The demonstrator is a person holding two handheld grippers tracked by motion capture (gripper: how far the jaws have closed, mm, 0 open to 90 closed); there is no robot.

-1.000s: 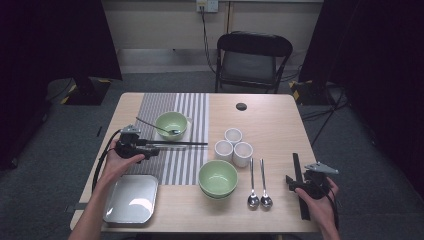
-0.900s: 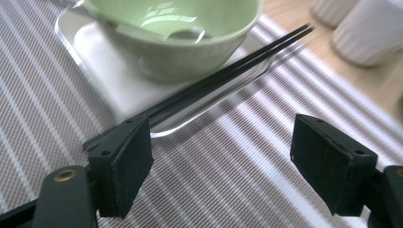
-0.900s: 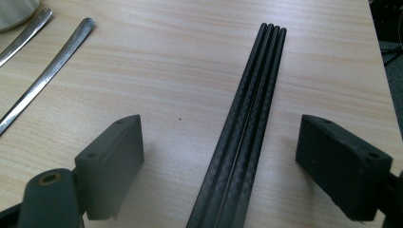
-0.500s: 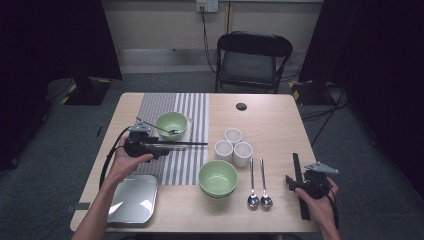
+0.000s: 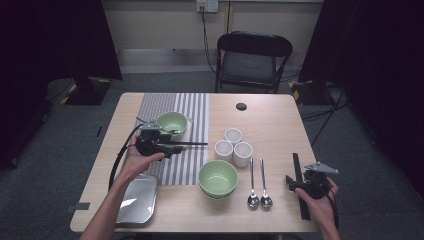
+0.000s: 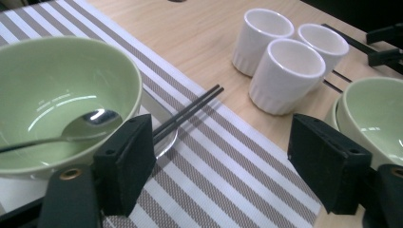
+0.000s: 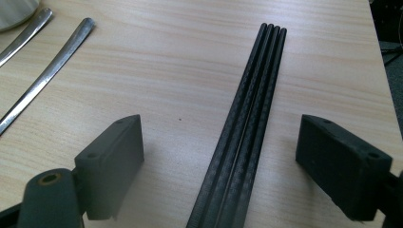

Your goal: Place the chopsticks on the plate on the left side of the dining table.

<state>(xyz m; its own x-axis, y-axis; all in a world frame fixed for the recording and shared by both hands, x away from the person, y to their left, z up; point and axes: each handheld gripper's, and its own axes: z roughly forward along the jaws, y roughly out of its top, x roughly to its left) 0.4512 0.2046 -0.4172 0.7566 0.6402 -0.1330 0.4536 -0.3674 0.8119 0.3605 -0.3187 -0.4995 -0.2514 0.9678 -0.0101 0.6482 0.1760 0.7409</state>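
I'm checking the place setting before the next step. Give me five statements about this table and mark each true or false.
1. A spoon lies in the green bowl on the striped placemat. True.
2. Three white cups stand together on the bare wood. True.
3. The right gripper is clamped on the bundle of black chopsticks. False: its jaws stand apart on either side of the chopsticks, not touching them.
4. The left gripper holds a white cup. False: its jaws are open over the placemat with nothing between them.
5. Two spoons lie side by side right of the nearer green bowl. True.
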